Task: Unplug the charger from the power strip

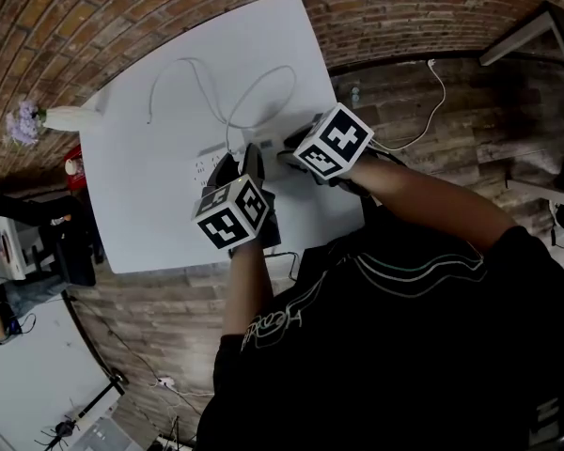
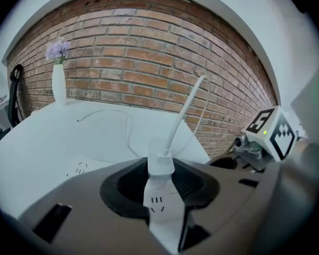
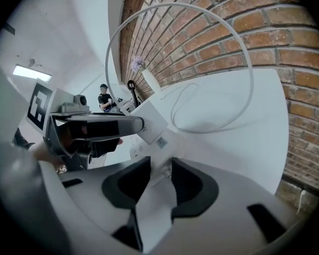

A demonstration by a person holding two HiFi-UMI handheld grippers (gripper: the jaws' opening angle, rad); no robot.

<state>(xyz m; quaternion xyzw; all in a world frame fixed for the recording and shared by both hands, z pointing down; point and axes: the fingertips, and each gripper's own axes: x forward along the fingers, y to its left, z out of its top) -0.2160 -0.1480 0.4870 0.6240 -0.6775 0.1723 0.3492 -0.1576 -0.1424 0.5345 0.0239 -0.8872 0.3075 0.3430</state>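
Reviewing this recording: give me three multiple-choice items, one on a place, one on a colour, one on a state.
1. Where does the slim white vase of purple flowers stand?
A on the floor
B on the white table, near the brick wall
C on a wooden shelf

2. What colour is the thin looping cable?
A black
B red
C white

3. What are the left gripper jaws doing?
A closed on the white charger block
B spread over bare table
C closed on the vase

Answers: 1 B, its base rests on the tabletop before the bricks. 2 C, the loop is white in every view. 3 A, the charger fills the gap between the black pads.
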